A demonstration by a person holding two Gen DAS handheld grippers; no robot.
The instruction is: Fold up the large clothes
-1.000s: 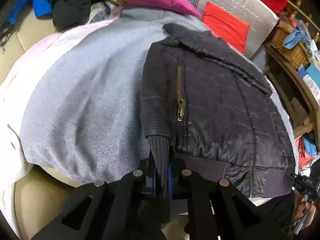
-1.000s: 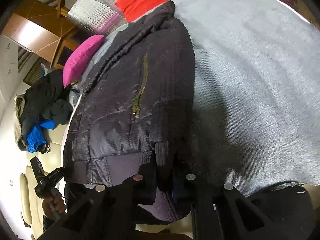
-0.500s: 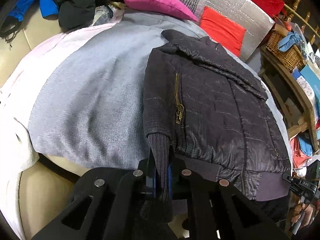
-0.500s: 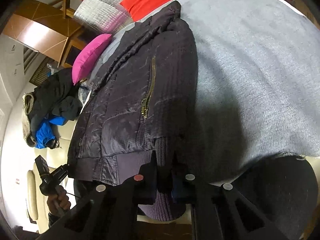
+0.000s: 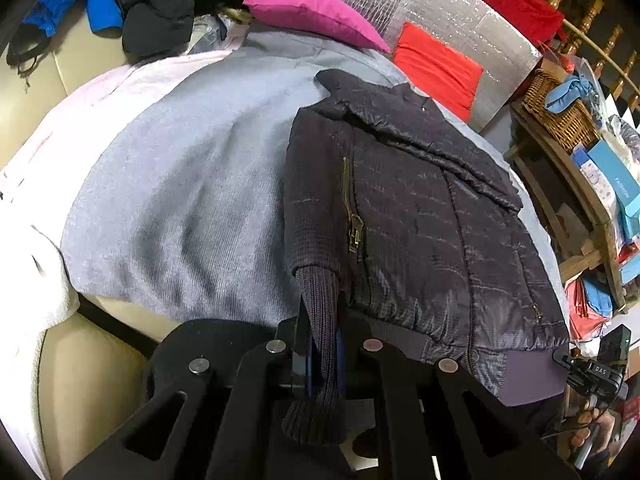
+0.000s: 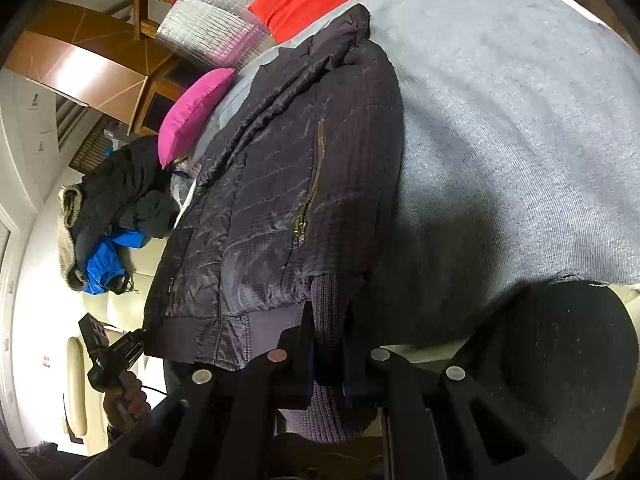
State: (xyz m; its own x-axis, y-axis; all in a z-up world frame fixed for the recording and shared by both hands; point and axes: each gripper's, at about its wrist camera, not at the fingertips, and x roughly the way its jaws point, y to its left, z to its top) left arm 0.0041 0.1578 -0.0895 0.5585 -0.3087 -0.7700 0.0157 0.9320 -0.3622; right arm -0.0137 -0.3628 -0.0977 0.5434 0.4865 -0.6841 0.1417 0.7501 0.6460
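Left claw [image 5: 322, 354]: closed on the ribbed knit cuff [image 5: 320, 320] of a dark quilted jacket [image 5: 420, 220]; cuff pinched upright between the jaws, its end drooping below them. Right claw [image 6: 326, 356]: likewise clamped on a ribbed cuff [image 6: 326, 320], which may be the same one or the other sleeve's; this could not be settled from the two views. Judged purpose: sleeve ends held at the hem edge so the sleeves lie folded in over the body before the next fold.

Jacket: lay flat, collar away from the claws, ribbed hem nearest them, brass pocket zip [image 5: 354, 220] facing up, on one side of a grey knit blanket [image 5: 180, 200] spread over a cream sofa [image 5: 80, 380].

Surroundings: magenta cushion [image 5: 308, 12] and red cushion [image 5: 436, 64] beyond the collar, against a silver foil panel [image 5: 440, 16]. Heap of black and blue clothes [image 5: 152, 4] on the sofa back. Wicker basket [image 5: 560, 112] and boxes on a wooden shelf [image 5: 576, 184] beside the jacket's far edge.

Obstructions: none on the jacket itself. The magenta cushion sat close to the collar and could crowd a lengthwise fold. The wide bare stretch of blanket beside the jacket offered room.
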